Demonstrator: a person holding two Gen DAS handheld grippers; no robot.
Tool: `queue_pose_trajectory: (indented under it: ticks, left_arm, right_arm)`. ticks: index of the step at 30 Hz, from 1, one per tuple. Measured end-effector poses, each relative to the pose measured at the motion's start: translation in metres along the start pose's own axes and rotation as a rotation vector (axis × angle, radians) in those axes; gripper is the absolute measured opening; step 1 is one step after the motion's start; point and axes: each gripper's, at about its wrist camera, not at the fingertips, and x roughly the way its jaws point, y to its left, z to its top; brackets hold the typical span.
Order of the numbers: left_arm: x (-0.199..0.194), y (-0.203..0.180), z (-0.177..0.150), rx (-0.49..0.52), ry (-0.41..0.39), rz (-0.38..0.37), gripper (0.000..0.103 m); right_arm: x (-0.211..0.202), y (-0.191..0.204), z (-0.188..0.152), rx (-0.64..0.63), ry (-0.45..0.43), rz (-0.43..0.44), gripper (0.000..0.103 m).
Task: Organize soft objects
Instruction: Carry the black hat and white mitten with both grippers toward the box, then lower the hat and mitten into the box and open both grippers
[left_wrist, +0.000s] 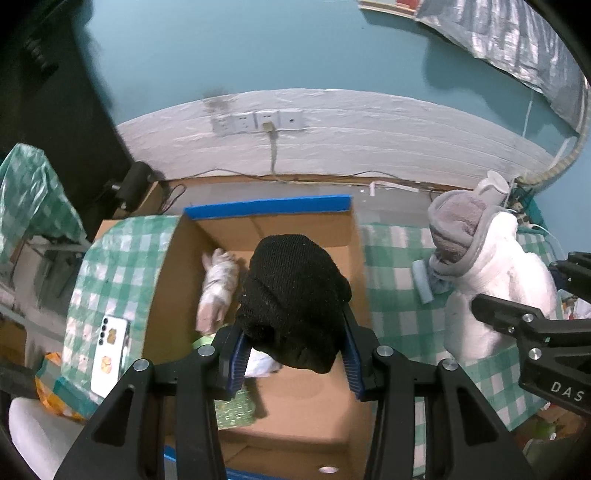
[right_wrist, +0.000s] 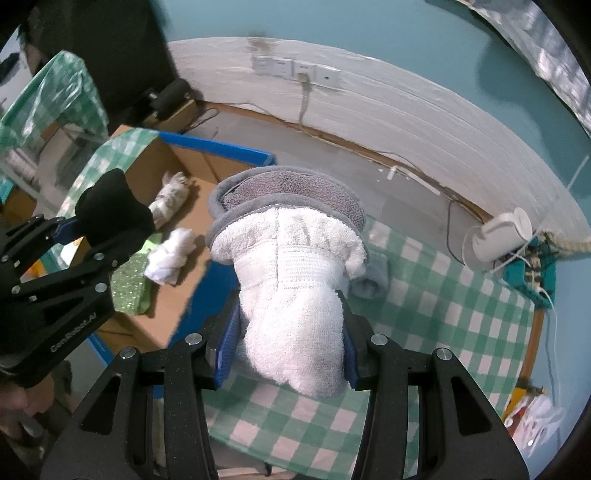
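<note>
My left gripper (left_wrist: 293, 354) is shut on a black knit hat (left_wrist: 291, 299) and holds it above the open cardboard box (left_wrist: 266, 218) with blue-taped edges. The hat also shows in the right wrist view (right_wrist: 110, 210). In the box lie a pale rolled cloth (left_wrist: 218, 288), a white rolled cloth (right_wrist: 170, 254) and a green sparkly item (right_wrist: 131, 284). My right gripper (right_wrist: 290, 350) is shut on a white fluffy slipper with grey lining (right_wrist: 291, 280), held above the green checked tablecloth (right_wrist: 443, 314) right of the box. The slipper also shows in the left wrist view (left_wrist: 495, 280).
A rolled light-blue cloth (right_wrist: 373, 277) lies on the checked cloth behind the slipper. A white phone (left_wrist: 110, 354) lies left of the box. A white device (right_wrist: 502, 232) and cables sit at the back right. Wall sockets (left_wrist: 258, 120) are behind the table.
</note>
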Motion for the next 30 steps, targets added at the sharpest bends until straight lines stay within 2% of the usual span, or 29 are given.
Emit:
queue_pose_trajectory:
  ticks: [11,20,24,30]
  left_arm:
    - [0.01,0.051,-0.011,-0.064,0.025,0.045,0.044]
    - [0.03,0.085,-0.026,-0.107,0.08,0.062,0.044]
    - [0.035,0.093,-0.031,-0.114,0.093,0.069,0.045]
    - [0.038,0.106,-0.034,-0.128,0.097,0.096,0.05]
  right_arm:
    - [0.011,0.056,0.026,-0.083,0.004,0.027,0.047]
    - [0.034,0.087,0.038,-0.125,0.037,0.054,0.047]
    - [0.038,0.1,0.044,-0.143,0.039,0.063,0.05]
    - [0.043,0.112,0.052,-0.162,0.028,0.061,0.058]
